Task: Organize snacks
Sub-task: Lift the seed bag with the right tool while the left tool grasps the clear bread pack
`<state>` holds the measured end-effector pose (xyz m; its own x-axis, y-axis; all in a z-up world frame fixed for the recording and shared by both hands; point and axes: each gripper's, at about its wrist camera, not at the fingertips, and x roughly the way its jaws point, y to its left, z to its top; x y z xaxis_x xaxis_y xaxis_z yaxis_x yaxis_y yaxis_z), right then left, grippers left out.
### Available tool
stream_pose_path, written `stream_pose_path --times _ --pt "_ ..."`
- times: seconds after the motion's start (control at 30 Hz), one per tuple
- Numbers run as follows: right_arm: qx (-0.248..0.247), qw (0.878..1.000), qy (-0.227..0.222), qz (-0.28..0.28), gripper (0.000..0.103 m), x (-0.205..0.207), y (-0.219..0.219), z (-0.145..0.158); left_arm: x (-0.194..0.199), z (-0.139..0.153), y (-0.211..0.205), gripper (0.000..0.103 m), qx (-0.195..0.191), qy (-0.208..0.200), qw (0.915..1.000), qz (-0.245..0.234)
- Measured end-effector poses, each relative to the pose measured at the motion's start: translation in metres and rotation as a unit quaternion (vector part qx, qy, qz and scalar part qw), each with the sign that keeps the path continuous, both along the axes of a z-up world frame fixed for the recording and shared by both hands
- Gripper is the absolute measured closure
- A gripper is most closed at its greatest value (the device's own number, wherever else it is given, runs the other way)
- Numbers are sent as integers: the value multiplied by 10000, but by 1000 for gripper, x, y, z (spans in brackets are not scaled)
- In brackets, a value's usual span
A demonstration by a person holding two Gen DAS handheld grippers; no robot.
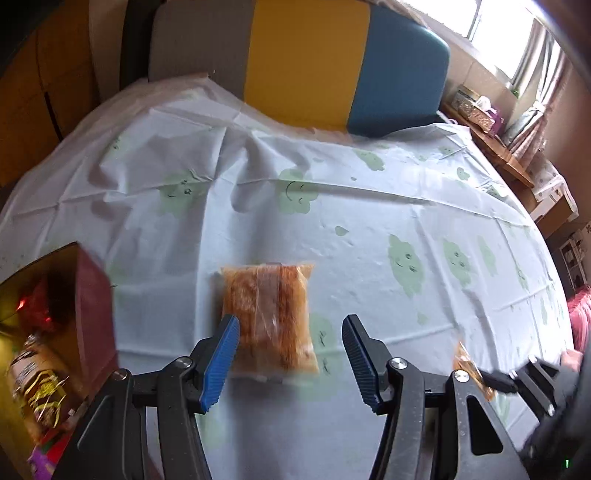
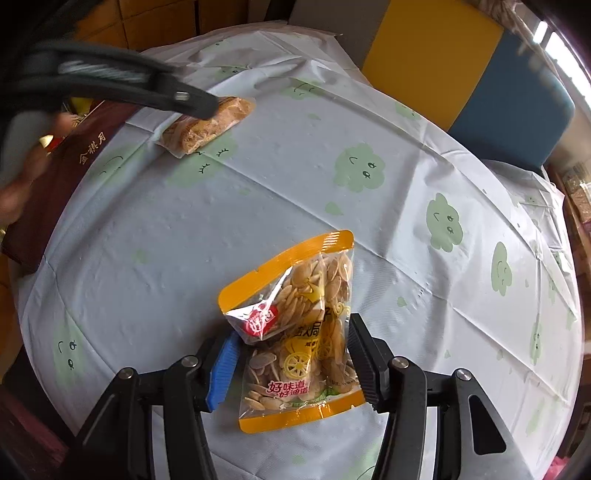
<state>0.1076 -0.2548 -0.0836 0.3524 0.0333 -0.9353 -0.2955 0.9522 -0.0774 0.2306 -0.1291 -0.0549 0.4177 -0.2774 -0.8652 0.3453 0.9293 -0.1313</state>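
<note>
Left gripper point(image 1: 291, 360) gapes, holding nothing, over a clear packet of brown crisp snack point(image 1: 269, 317).
The packet's long axis runs straight ahead between the fingers, toward the table's far edge; the right gripper point(image 2: 291, 363), partly open, straddles an orange-edged seed bag point(image 2: 295, 332), grip unclear.

Tabletop point(image 1: 369, 221) under pale cloth, green cloud print. Yellow-and-blue chair back point(image 1: 332, 62) behind. Bright window point(image 1: 509, 33), patterned curtain point(image 1: 532, 122). Wooden shelf point(image 1: 491, 147) alongside.

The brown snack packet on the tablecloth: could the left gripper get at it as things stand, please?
Probably yes. The left gripper hangs open right over the brown snack packet, which lies flat on the tablecloth. Nothing lies between them, and the dark red box stands off to one side.
</note>
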Motion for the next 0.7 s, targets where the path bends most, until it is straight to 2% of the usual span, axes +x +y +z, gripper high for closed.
stream_pose_path --times 0.17,0.23,0.3,0.33,0.43,0.6,0.7 --pt "-3 10000 -1 45 46 1 1 -1 24 -22 -7 45 407 45 9990 167" --pt "-6 10000 -7 83 47 1 1 -1 25 -23 -7 47 435 27 9987 268" --pt "-23 9999 -37 136 54 1 1 0 17 -20 -10 49 522 -76 9984 227" --pt "-18 9999 -36 143 54 1 1 -1 13 -20 -10 49 548 -97 9982 201" --pt "18 9999 -12 129 54 1 -2 -1 -10 -14 -9 50 505 -172 9985 93" --pt "59 9999 0 82 54 1 -5 -1 -71 -1 -4 50 463 -389 9980 -177" --pt "82 10000 11 55 54 2 -7 -2 -101 -1 -6 50 451 -370 9979 -296"
